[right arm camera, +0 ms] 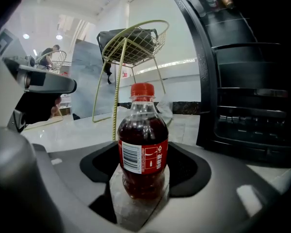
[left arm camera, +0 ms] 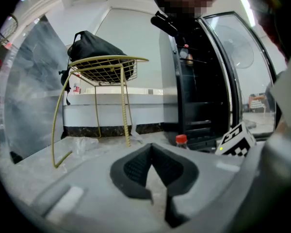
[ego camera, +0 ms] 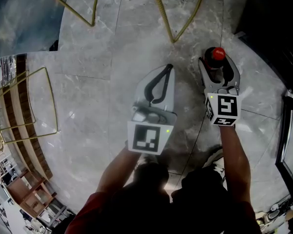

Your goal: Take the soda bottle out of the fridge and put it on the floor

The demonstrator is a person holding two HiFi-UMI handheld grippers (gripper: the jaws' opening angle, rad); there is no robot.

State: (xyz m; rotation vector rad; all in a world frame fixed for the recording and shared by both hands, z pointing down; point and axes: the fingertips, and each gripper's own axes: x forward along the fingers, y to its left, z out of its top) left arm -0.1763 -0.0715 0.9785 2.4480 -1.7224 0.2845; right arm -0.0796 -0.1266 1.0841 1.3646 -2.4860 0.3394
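Observation:
The soda bottle [right arm camera: 142, 130] has a red cap, a red label and dark drink inside. It stands upright between the jaws of my right gripper [right arm camera: 144, 165], whose black pads press on its sides. In the head view the bottle's cap [ego camera: 214, 54] shows between the right gripper's [ego camera: 217, 66] fingers, low over the marble floor [ego camera: 102, 82]. I cannot tell whether its base touches the floor. My left gripper [ego camera: 167, 71] hovers to the left of it, jaws together and nothing in them. From the left gripper [left arm camera: 152, 150] view only the bottle's cap [left arm camera: 181, 140] shows.
The black fridge [right arm camera: 247, 81] stands open just right of the bottle, its glass door [left arm camera: 242, 57] swung out. A gold wire stand [right arm camera: 136, 42] carrying a black bag [left arm camera: 94, 47] is beyond the bottle. More gold wire frames [ego camera: 29, 101] stand at the left.

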